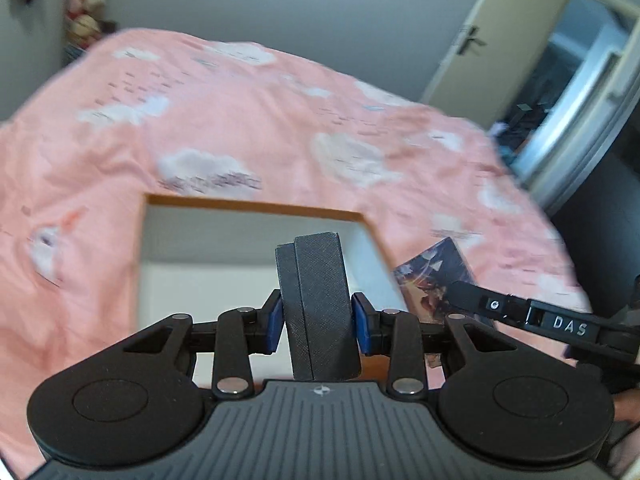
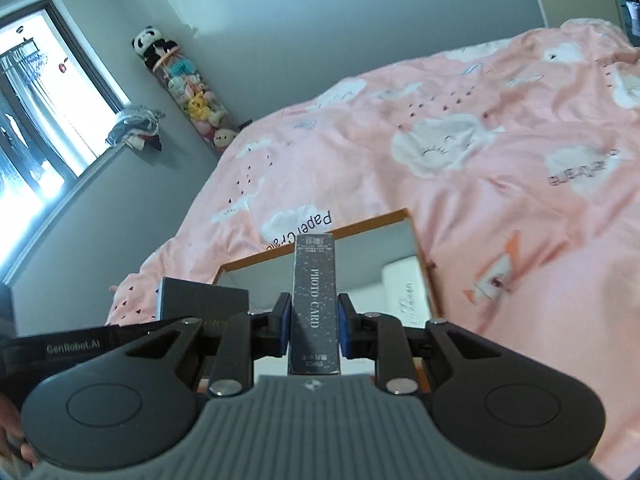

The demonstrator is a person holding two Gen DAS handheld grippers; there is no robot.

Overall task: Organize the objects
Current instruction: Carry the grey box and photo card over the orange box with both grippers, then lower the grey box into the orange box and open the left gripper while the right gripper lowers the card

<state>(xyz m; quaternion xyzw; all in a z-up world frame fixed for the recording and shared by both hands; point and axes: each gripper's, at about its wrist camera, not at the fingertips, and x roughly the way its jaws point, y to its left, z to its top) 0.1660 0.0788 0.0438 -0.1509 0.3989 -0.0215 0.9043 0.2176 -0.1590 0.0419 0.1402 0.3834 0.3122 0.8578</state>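
Observation:
My left gripper (image 1: 318,322) is shut on a dark grey textured box (image 1: 318,300), held upright above an open storage box (image 1: 256,205) with a wooden rim and white inside that sits on the pink bed. My right gripper (image 2: 313,330) is shut on a black "PHOTO CARD" box (image 2: 314,300), held edge-up over the same storage box (image 2: 320,246). A white box (image 2: 406,292) lies inside it at the right. The grey box shows at the left of the right wrist view (image 2: 204,300); the photo card box shows at the right of the left wrist view (image 1: 434,276).
The pink cloud-print duvet (image 2: 460,152) covers the bed around the storage box. A tube of plush toys (image 2: 188,88) stands in the far corner beside a window (image 2: 40,112). A door (image 1: 496,36) and a mirrored wardrobe (image 1: 580,92) are to the right.

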